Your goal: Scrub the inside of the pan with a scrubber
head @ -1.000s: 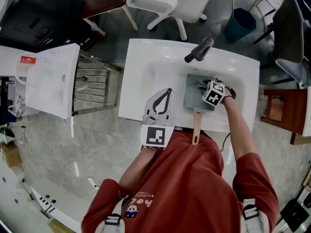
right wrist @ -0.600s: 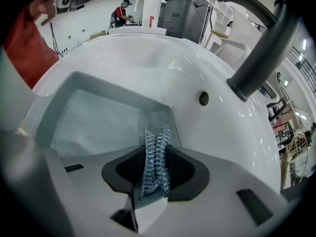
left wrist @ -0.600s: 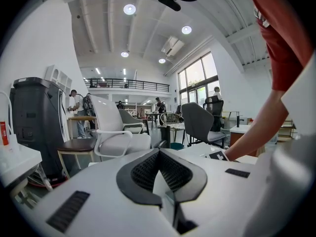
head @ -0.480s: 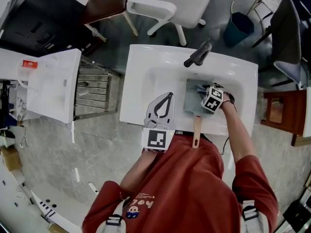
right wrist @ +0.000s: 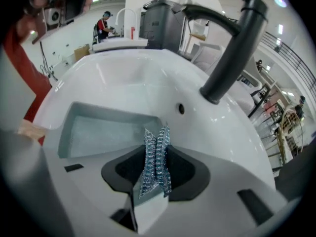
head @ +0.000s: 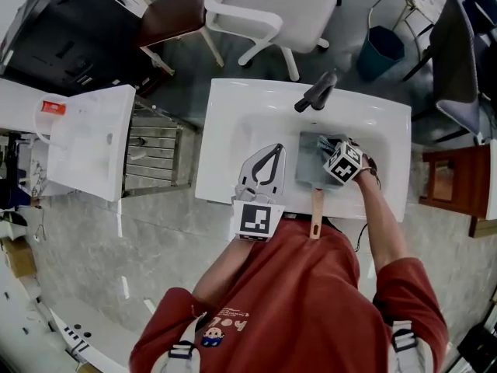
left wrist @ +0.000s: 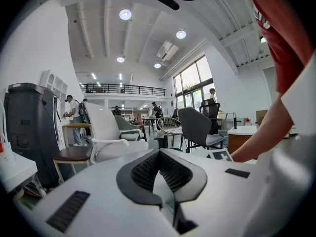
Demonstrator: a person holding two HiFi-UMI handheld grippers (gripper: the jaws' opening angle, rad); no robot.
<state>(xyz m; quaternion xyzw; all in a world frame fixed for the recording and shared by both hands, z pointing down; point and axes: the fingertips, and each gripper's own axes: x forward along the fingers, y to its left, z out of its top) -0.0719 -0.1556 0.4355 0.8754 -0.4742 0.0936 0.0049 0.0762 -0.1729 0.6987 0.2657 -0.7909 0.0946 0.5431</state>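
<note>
Only the right gripper view shows the shiny scrubber (right wrist: 154, 167) squeezed tight in the right gripper (right wrist: 157, 137), above the grey pan (right wrist: 98, 132). The head view shows the pan's wooden handle (head: 316, 212) poking over the white sink's (head: 233, 123) front edge. The left gripper (head: 271, 149) is pinched closed on nothing.

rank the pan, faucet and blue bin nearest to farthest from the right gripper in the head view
1. pan: beneath the right gripper and its scrubber, in the sink
2. faucet: behind it, at the sink's back rim
3. blue bin: on the floor beyond the sink, far right
</note>
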